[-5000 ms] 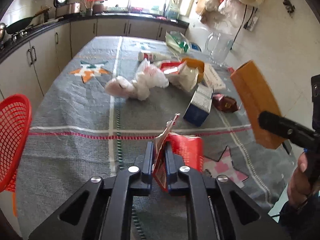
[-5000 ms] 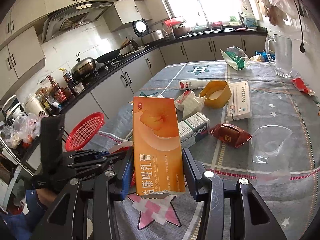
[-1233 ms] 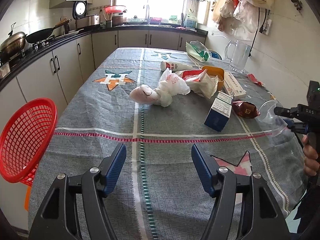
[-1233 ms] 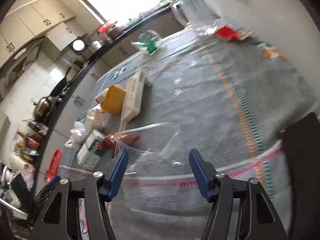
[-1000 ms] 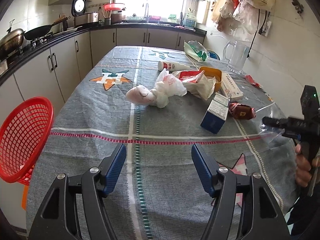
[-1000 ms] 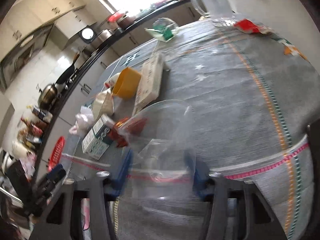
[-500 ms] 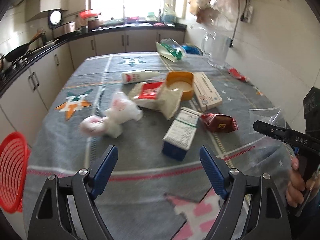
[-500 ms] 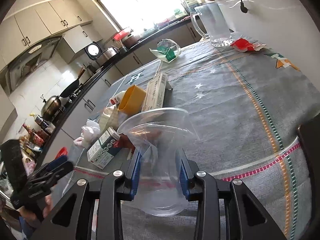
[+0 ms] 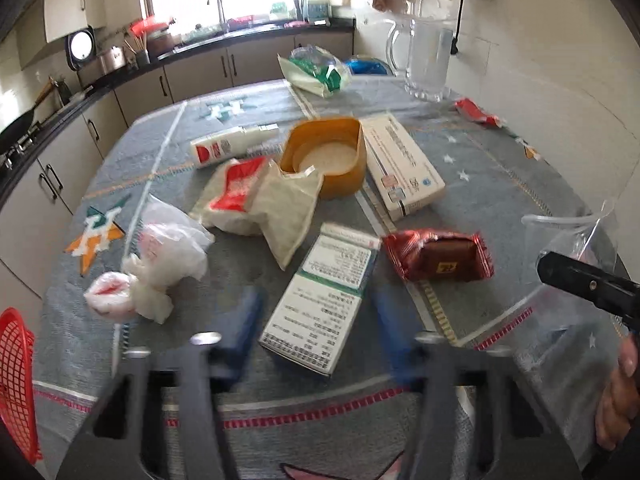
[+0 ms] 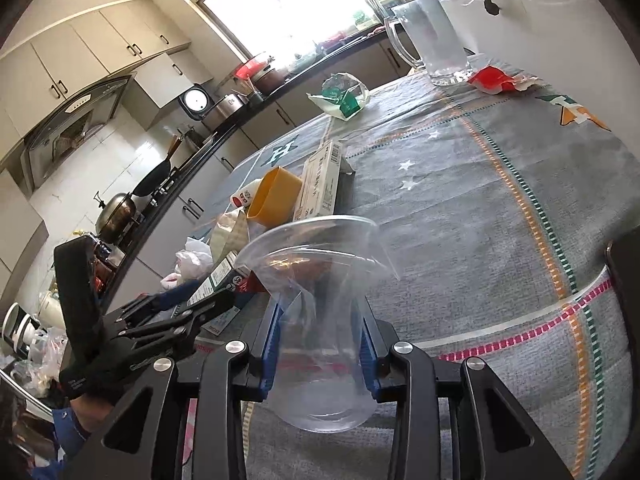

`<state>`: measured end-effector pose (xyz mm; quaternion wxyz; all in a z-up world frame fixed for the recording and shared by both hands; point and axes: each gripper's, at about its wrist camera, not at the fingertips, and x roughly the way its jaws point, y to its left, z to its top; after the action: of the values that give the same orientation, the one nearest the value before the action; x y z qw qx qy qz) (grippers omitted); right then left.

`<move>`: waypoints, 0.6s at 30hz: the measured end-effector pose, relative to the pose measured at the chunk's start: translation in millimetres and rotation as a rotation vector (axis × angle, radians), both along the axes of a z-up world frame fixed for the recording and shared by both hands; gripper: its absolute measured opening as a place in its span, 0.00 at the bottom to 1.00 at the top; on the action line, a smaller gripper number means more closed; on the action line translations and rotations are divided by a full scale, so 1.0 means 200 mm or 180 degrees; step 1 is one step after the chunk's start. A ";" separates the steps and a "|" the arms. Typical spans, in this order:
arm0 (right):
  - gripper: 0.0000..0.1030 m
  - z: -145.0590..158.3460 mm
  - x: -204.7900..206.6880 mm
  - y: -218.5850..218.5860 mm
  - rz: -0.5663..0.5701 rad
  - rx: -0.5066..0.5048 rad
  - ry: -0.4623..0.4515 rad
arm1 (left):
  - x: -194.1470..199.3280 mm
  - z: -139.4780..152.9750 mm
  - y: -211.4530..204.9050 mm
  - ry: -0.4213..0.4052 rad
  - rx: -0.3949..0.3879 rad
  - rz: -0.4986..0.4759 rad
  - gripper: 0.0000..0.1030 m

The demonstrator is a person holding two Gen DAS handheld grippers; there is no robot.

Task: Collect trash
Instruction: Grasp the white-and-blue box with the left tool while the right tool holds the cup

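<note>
Red mesh of the basket [image 9: 14, 380] shows at the far left edge, and most of the trash is not yet in it, I judge: crumpled white bags [image 9: 160, 268], a torn red-and-white packet [image 9: 256, 200], a green-and-white box [image 9: 324, 296], a red wrapper [image 9: 438, 256] and more lie scattered on the surface [image 9: 500, 184]. My left gripper [image 9: 316, 320] is spread wide around the near end of that box, gripping nothing. My right gripper [image 10: 320, 354] is clamped on a clear plastic cup [image 10: 320, 280], lifted off the cloth.
</note>
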<state>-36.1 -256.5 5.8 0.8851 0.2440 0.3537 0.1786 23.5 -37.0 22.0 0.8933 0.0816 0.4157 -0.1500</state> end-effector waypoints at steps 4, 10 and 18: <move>0.37 0.00 0.00 0.01 0.0013 -0.0025 -0.0017 | -0.02 -0.01 0.02 0.0027 -0.0054 0.0051 0.33; 0.37 0.01 -0.01 0.03 0.0026 -0.0102 -0.0062 | -0.13 -0.01 0.10 0.0044 -0.0266 0.0092 0.33; 0.37 0.03 -0.01 0.07 0.0051 -0.0280 -0.0135 | -0.18 -0.01 0.21 0.0051 -0.0586 0.0248 0.33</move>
<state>-37.5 -242.3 11.3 0.9009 0.1981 0.3443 0.1751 -12.1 6.0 20.6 0.8988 -0.0183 0.4101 -0.1534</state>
